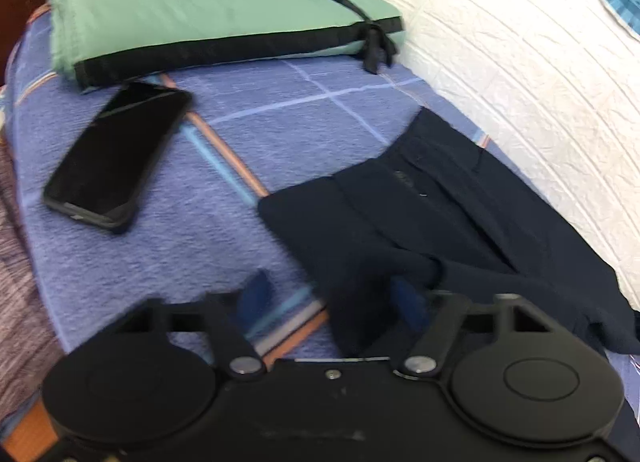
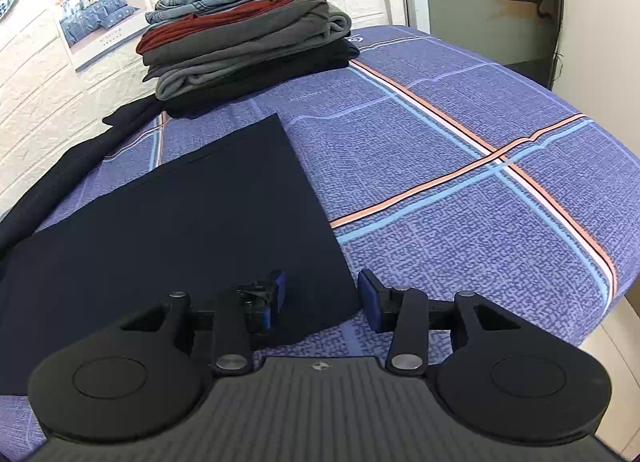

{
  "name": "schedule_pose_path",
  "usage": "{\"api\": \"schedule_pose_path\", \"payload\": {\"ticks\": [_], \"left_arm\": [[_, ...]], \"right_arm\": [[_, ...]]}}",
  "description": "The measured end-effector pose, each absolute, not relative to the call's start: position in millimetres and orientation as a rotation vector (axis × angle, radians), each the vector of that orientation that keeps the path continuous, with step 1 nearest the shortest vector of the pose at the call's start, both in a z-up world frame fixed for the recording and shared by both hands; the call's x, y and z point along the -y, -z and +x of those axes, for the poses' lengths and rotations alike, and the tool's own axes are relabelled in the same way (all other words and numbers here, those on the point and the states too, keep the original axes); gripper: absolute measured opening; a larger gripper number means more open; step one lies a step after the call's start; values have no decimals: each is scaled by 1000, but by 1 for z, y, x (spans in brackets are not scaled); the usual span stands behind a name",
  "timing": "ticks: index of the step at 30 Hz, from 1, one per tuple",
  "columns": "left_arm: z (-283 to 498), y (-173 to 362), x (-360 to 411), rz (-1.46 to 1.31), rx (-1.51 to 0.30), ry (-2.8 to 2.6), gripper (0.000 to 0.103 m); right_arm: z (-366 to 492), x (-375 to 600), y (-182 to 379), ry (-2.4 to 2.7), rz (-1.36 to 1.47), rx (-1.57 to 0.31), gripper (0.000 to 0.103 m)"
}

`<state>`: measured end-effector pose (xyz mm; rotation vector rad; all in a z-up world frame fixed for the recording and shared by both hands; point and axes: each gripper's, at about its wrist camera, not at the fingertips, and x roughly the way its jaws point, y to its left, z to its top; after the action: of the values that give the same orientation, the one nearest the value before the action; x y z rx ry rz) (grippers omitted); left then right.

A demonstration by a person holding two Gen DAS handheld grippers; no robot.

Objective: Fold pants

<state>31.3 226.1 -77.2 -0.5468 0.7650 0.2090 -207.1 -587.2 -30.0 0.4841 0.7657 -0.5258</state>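
Dark navy pants (image 1: 420, 201) lie on the blue plaid bed sheet (image 1: 260, 129), next to the white wall. In the left wrist view a bunched near corner of them rises between the blue pads of my left gripper (image 1: 332, 298). The jaws stand apart, and the left pad is clear of the cloth. In the right wrist view a flat leg of the pants (image 2: 180, 229) runs away from the camera. My right gripper (image 2: 323, 296) is open and straddles the leg's near right corner, low over the sheet.
A black phone (image 1: 116, 153) lies on the sheet left of the pants, below a green pillow (image 1: 208, 9). A stack of folded clothes (image 2: 248, 33) sits at the far end by the wall (image 2: 36, 101). The bed's edge (image 2: 616, 294) drops off at right.
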Motion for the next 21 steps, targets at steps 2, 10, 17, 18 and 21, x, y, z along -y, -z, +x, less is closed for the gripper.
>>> {"api": "schedule_pose_path", "payload": {"ticks": [2,10,17,18,21], "left_arm": [[39,79,-219,-530,-785,-192,4],[24,48,-244,-626,-716,-211,2],[-5,30,-251,-602,-724,-211,2],[-6,30,-250,-598,-730,-212,2],[-1,51,-244,-564,-777,-245,2]], "right_arm": [[-206,587,30,523,483,-762,17],[-224,597,11,587,466,-782,0],[-243,593,9,616,439,-842,0],[-245,592,9,623,427,-854,0],[-248,595,21,624,446,-889,0]]}}
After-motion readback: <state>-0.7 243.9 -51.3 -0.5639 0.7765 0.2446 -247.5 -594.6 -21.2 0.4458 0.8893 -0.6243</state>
